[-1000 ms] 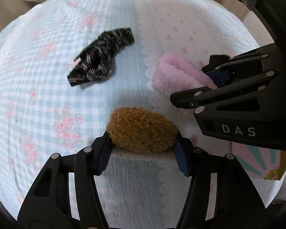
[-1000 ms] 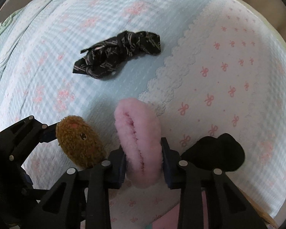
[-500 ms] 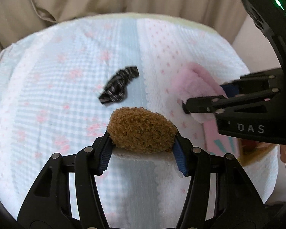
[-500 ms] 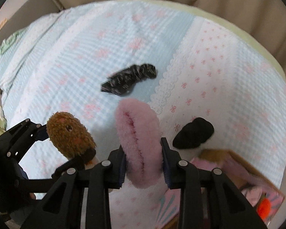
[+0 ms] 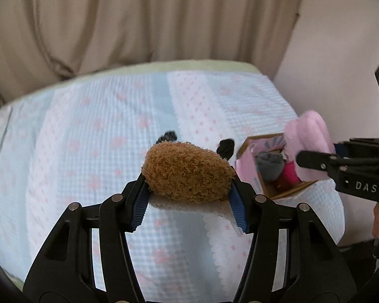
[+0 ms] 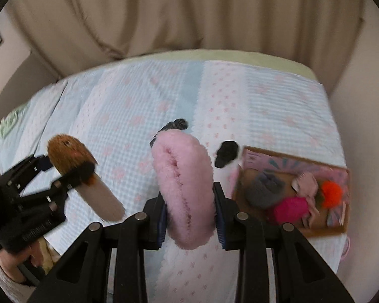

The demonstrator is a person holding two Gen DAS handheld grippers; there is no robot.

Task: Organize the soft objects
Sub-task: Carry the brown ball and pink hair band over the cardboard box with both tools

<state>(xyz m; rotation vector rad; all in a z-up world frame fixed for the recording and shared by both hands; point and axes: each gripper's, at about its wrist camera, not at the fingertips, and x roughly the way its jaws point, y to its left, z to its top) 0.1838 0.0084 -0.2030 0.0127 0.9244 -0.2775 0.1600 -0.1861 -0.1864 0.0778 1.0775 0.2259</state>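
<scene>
2 grippers, both loaded, held above the bed [image 5: 93, 131]. Left gripper [image 5: 188, 197]: fingers clamped on the brown plush toy [image 5: 187, 173], which sits crosswise between the blue pads, bulging over them; a pale tan part hangs beneath it in the right wrist view. Right gripper [image 6: 190, 213]: fingers clamped on the pink fluffy slipper [image 6: 184, 189], standing on end between the pads, most of it beyond the tips. On the bedspread: a dark patterned cloth [image 6: 173, 126] and a black sock [image 6: 226, 152], apart. Cardboard box [image 6: 323, 229] at the bed's right edge holds grey, magenta and orange soft items.
</scene>
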